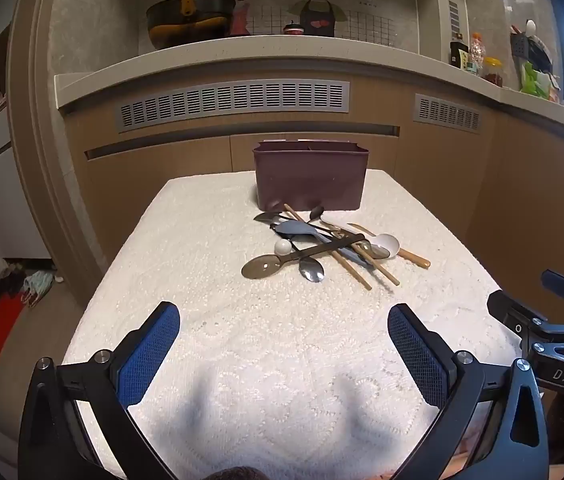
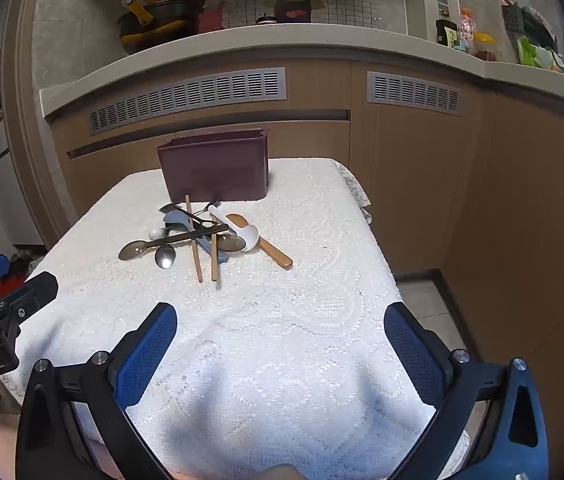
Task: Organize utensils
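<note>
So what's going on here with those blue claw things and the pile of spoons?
A person holds a two-finger tool in each hand to tidy cutlery. The left gripper and right gripper both hang open over the near part of the white tablecloth, holding nothing. A heap of spoons and chopsticks lies untouched in front of the maroon utensil holder. Nothing shows above the holder's rim.

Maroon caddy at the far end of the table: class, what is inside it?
Only the rim of the maroon caddy and a hint of an inner divider show. Its front wall hides the interior, so any contents cannot be seen. The pile of utensils lies outside, in front of it.
</note>
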A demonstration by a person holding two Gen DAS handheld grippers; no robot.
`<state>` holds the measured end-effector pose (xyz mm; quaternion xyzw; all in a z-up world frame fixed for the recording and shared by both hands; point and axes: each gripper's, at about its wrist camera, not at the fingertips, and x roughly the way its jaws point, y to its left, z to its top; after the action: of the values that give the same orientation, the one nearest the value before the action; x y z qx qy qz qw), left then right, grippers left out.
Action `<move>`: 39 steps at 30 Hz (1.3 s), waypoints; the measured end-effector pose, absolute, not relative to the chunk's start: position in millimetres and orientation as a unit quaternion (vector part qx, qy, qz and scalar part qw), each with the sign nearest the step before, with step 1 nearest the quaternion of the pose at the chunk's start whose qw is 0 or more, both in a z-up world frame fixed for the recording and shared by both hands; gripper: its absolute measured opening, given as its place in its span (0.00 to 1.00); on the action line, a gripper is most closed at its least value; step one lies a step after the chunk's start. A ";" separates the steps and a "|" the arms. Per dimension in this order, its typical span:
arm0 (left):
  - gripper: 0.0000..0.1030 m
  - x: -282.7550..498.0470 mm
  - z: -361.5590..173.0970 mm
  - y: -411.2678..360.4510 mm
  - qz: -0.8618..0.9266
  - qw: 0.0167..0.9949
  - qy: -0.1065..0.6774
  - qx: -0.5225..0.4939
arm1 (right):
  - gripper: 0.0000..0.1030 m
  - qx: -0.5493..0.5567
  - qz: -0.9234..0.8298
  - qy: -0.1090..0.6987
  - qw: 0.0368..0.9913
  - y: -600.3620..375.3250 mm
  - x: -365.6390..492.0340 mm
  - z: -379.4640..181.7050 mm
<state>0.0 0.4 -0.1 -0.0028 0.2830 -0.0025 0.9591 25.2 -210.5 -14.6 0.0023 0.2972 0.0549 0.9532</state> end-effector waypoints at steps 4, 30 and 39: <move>1.00 1.7 -0.9 2.5 -0.002 0.958 0.286 -0.003 | 1.00 0.004 0.056 0.296 0.953 -210.7 25.8 -15.3; 1.00 2.4 -2.8 1.3 0.000 0.958 0.285 0.000 | 1.00 0.002 0.054 0.299 0.953 -209.6 25.4 -13.2; 1.00 3.0 -3.3 1.1 0.000 0.958 0.287 0.000 | 1.00 0.002 0.054 0.299 0.953 -211.8 26.0 -14.8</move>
<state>3.0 1.1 -3.3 -0.0001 0.2870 0.0000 0.9579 26.0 -211.8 -14.8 0.0017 0.2994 0.0535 0.9526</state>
